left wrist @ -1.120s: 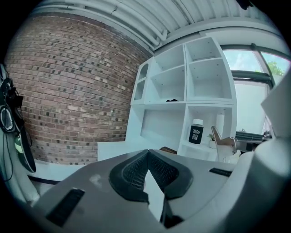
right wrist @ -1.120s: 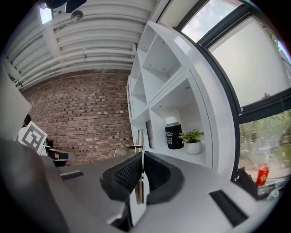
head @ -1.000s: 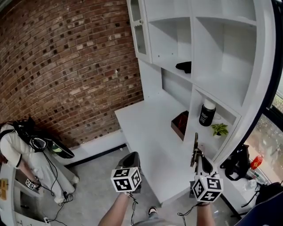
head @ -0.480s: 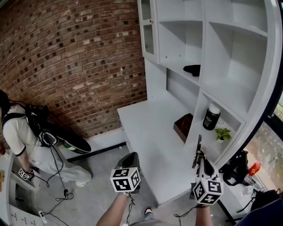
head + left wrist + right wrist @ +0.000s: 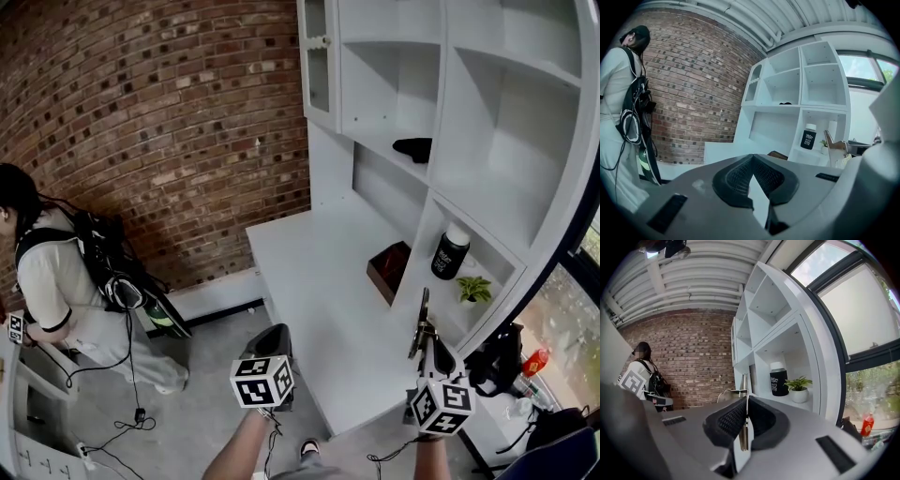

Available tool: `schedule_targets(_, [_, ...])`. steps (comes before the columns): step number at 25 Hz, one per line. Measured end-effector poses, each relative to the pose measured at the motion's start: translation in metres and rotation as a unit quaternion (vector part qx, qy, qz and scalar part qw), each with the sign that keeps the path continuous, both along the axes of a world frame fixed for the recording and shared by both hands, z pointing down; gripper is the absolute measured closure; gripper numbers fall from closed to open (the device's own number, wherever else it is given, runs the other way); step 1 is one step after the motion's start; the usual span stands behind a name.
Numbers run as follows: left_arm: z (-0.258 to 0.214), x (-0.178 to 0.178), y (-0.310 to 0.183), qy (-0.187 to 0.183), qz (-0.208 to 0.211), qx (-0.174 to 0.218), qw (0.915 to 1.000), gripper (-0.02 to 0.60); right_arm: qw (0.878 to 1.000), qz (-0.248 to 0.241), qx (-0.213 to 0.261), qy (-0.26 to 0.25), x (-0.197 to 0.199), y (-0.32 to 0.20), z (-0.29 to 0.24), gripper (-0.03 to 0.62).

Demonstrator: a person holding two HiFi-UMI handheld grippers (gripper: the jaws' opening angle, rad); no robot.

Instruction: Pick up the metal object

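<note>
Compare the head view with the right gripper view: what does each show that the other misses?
Only the head view: the left gripper, the brown box on the white desk, and a dark item on an upper shelf. Only the right gripper view: the right gripper up close, its jaws pressed flat on the thin metal object. Both: that metal object, the black jar, the potted plant, the brick wall and a person with a backpack.

No word can be read. The black jar (image 5: 449,253) just beside the potted plant (image 5: 473,289) bears white print, too small to make out. The left gripper (image 5: 276,330) and right gripper (image 5: 427,339) show square coded markers only.
</note>
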State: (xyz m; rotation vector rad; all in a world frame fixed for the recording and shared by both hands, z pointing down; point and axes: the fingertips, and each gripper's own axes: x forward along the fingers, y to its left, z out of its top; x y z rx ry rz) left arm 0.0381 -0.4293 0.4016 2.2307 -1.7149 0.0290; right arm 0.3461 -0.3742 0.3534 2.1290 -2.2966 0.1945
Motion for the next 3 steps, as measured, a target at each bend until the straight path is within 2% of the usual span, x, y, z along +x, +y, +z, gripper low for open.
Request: schedule_targets(3, [0.0015,-0.0016,-0.0026,0.001,0.001,-0.002,1.0,0.577,1.0,-0.001,-0.002,0.0,-0.0018,-0.0023,0.0019,0.588])
